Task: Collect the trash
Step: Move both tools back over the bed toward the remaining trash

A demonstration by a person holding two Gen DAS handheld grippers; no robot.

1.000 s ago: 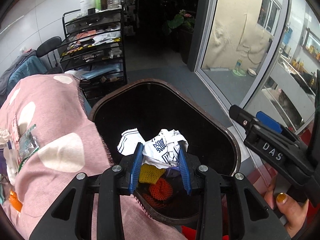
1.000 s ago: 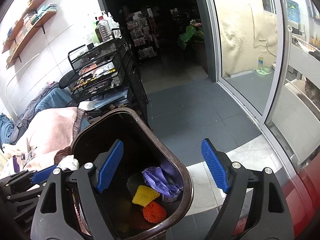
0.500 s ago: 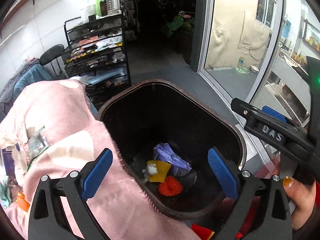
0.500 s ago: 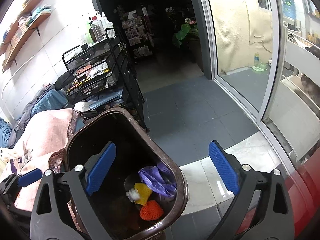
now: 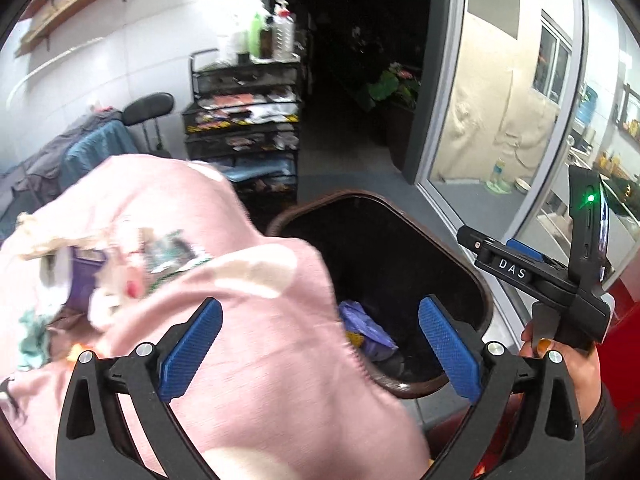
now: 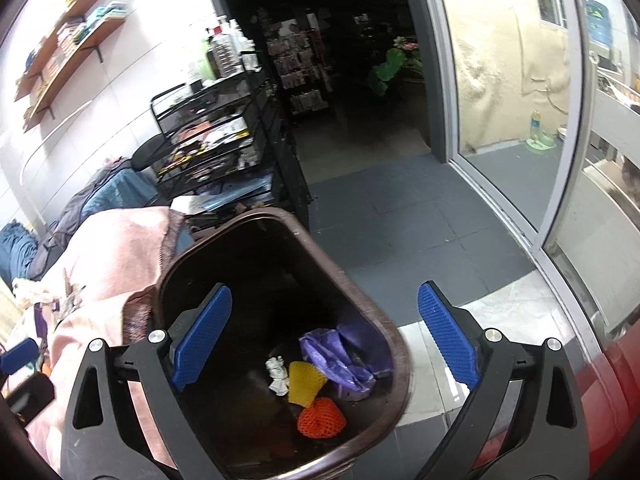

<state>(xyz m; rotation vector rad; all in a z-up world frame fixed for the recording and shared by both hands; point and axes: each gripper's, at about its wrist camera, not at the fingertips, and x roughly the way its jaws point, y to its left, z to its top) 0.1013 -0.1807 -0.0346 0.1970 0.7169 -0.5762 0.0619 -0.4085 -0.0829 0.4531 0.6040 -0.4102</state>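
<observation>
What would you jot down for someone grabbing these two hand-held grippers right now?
Left gripper: jaws opening, nothing between them, over the pink blanket.
Right gripper: open, empty, above the brown bin.
Done: crumpled white paper, yellow net, orange net and purple bag lie in the bin.
Left: scraps on the blanket.

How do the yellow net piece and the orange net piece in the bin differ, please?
The yellow net lies flattened and fan-shaped; the orange net is bunched into a rounded lump. The yellow one touches the white crumpled paper; the orange one sits nearer the camera. Both are mesh, resting on the bin floor.
</observation>
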